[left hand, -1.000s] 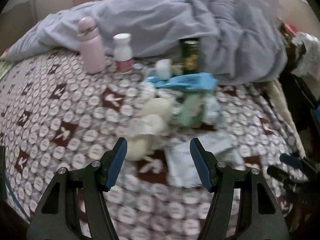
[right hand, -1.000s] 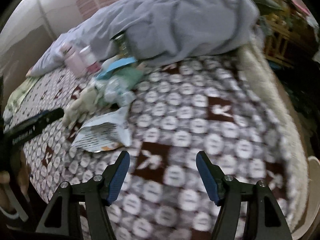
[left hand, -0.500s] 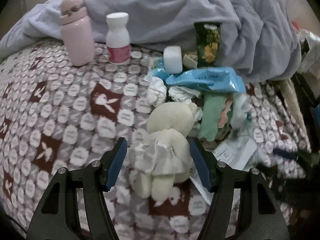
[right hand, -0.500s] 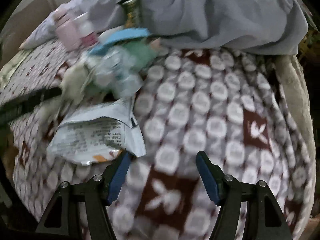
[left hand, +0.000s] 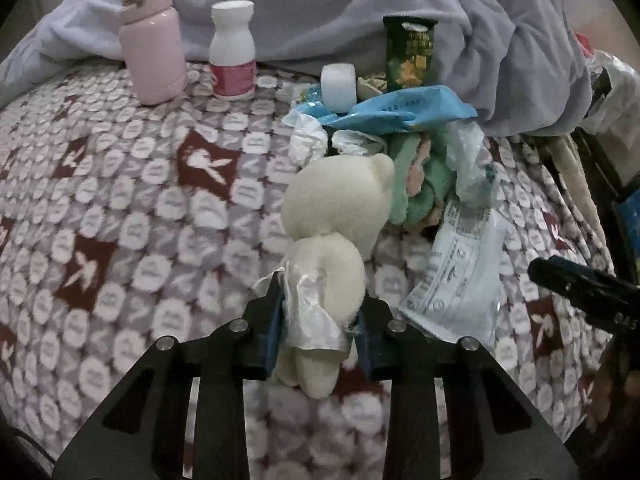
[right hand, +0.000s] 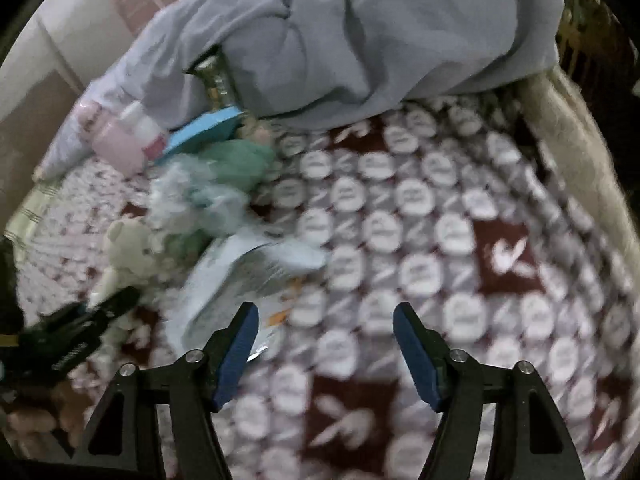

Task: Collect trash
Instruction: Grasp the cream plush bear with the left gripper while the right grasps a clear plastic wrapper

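**Left gripper clamps the bear, wrapper waits**

Left gripper [left hand: 316, 320], jaws just closing, pinches the cream plush bear [left hand: 336, 216] at its skirted waist on the patterned bedspread [left hand: 120, 200]. Just right lies the white snack wrapper [left hand: 460, 276], real trash. Right gripper [right hand: 326, 344] hangs spread, empty. Risk: 1 toy gets binned, or slips from the soft squeeze.

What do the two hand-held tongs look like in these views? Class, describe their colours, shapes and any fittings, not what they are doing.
Both are alike. The left tongs and right tongs each have two black, angular fingers with triangular cut-outs and round silver pivot bolts. The fingertips carry flat, dark blue pads. In the right wrist view, one left finger shows pale lettering, too blurred to read. No cables or sleeves are clearly visible.
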### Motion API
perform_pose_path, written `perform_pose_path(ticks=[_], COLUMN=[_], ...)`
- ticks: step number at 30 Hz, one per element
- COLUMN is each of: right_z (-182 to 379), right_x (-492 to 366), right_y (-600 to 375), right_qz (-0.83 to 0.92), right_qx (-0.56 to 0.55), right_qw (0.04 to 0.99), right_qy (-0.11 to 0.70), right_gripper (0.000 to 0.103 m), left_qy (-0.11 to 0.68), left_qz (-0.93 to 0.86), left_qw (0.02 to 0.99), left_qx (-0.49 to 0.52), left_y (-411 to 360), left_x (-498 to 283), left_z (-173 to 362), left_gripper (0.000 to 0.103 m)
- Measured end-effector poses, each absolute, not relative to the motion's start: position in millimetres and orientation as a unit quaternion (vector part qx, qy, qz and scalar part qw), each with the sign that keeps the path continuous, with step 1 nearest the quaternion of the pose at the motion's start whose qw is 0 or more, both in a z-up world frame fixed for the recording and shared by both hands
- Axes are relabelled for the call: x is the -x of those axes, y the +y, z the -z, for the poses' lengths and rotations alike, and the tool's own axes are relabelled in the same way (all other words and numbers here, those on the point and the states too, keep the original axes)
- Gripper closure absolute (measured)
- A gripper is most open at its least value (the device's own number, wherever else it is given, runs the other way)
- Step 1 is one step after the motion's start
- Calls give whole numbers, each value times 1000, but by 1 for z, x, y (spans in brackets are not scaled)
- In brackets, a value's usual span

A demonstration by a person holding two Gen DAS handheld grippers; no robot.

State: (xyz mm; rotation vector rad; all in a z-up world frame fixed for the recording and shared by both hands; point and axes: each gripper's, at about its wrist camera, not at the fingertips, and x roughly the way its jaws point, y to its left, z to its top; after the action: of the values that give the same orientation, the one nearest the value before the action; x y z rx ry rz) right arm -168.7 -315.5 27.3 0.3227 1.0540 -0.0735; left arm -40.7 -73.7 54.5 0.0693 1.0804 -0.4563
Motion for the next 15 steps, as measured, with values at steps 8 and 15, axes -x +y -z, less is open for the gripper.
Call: perform_pose_path(ticks=[8, 15], right_z=[-8, 6], right_x=[144, 126], right_y=[-268, -252], right_qz=[10, 21], right_qx=[-195, -164], right_qw=[836, 842], right_qy=[512, 513], right_gripper=[26, 26], left_qy=[494, 503], left_qz=[211, 207], left_qw=[843, 839], left_qx=[-40, -31], left_y=[-63, -65], left_x=[57, 58], left_z=[-67, -57], left_gripper=[75, 75])
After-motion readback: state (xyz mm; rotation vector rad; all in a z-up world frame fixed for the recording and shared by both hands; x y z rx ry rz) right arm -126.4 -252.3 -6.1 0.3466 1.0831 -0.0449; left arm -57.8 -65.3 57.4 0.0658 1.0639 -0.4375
